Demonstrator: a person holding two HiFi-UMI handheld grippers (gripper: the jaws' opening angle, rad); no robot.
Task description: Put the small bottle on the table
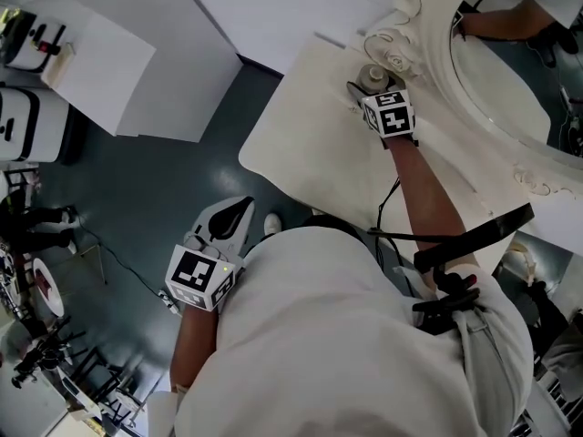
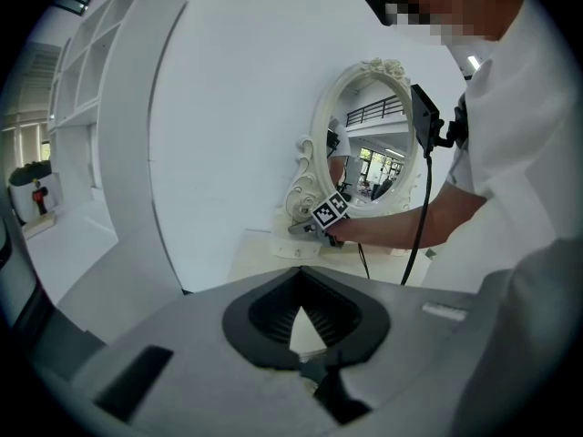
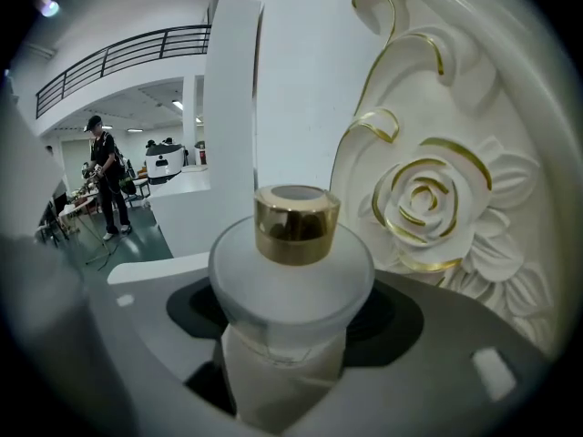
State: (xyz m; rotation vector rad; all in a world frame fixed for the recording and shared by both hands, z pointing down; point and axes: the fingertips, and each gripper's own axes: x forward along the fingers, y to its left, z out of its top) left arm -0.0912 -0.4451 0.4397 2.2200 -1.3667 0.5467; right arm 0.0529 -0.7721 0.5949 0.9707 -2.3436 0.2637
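Note:
The small bottle (image 3: 291, 271) is frosted white glass with a gold collar. It fills the gap between the jaws of my right gripper (image 1: 364, 85), which is shut on its body. The bottle (image 1: 373, 76) is at the far edge of the cream table (image 1: 301, 126), right beside the carved rose (image 3: 428, 198) at the foot of the ornate mirror frame (image 1: 428, 35). Whether its base touches the table is hidden. My left gripper (image 1: 239, 212) hangs low at the person's left side over the dark floor, jaws together and holding nothing.
The oval mirror (image 2: 364, 153) stands at the table's back and right. White wall panels and shelving (image 1: 137, 71) are to the left. Stands and gear (image 1: 36, 271) crowd the floor at far left. A black cable (image 1: 387, 203) runs along the right forearm.

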